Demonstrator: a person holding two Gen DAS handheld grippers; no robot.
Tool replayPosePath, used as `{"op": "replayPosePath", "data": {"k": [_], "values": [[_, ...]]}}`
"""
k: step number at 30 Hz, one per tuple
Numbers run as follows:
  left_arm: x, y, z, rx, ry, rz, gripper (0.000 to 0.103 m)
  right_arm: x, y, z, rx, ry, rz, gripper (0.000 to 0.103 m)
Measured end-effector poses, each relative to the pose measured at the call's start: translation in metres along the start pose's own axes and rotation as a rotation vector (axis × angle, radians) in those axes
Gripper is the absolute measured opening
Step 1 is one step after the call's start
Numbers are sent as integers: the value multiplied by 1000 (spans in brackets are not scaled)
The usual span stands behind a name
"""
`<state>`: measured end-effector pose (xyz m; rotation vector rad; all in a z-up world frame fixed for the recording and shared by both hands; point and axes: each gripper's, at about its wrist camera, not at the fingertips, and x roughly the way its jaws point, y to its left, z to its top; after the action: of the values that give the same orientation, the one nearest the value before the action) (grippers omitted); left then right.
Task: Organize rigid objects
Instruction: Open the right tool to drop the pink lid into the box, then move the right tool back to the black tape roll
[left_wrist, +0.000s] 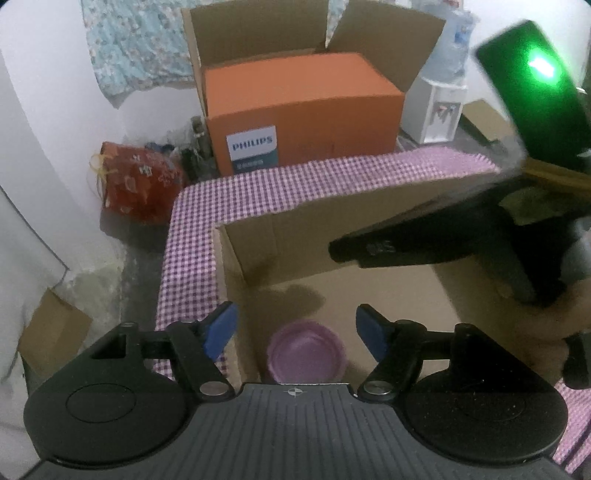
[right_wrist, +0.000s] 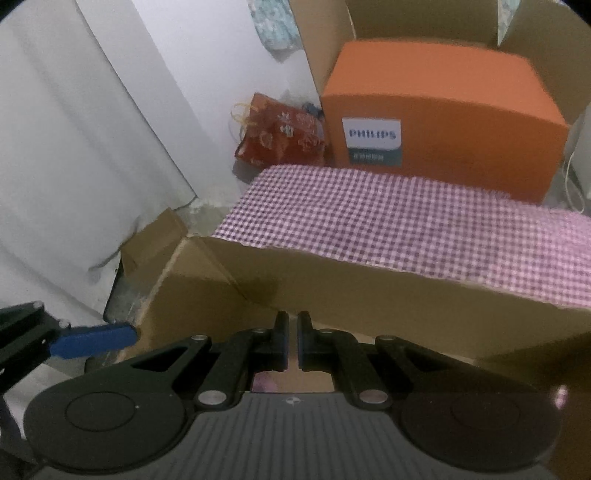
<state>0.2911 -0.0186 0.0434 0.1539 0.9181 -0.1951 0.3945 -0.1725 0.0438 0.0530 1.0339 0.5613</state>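
The left tongs (left_wrist: 297, 328) stand open over a cardboard box (left_wrist: 251, 251), nothing between their blue pads. A purple bowl (left_wrist: 306, 350) lies inside at six o'clock. The right tongs (right_wrist: 293, 325), pressed together and empty, enter from three o'clock above the checkered desk (right_wrist: 369, 218).

Bowl (left_wrist: 306, 351): small, round, purple plastic, upright with its opening up, empty; lower centre of the left wrist view.
Bowl place: on the floor of the open cardboard box (left_wrist: 255, 254), near the box's left wall.
Box: brown, shallow, open top, torn upper edges; sits on the checked purple-and-white cloth (left_wrist: 192, 236).
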Motion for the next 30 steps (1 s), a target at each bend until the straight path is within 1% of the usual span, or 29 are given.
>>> {"op": "replayPosePath", "data": {"k": [6,10,16,20,23,27,30], "values": [[-38,-1,-7,-16,-68,-24,72,-57,9,-9,21,-67,65,6],[-67,-2,-20,-24,-112,-37,72,-103,24,-26,20,-133,119,6],[-110,2,-49,-51,-178,-77,73,-175,50,-70,31,-242,207,7],[-125,0,-76,-49,-192,-90,73,-211,61,-114,54,-293,270,7],[-130,-4,-100,-39,-183,-105,73,-227,64,-146,70,-318,283,8],[-128,-12,-127,-30,-168,-135,73,-233,65,-191,110,-311,253,8],[-120,-22,-146,-9,-151,-149,74,-226,62,-219,151,-290,217,15]]}}
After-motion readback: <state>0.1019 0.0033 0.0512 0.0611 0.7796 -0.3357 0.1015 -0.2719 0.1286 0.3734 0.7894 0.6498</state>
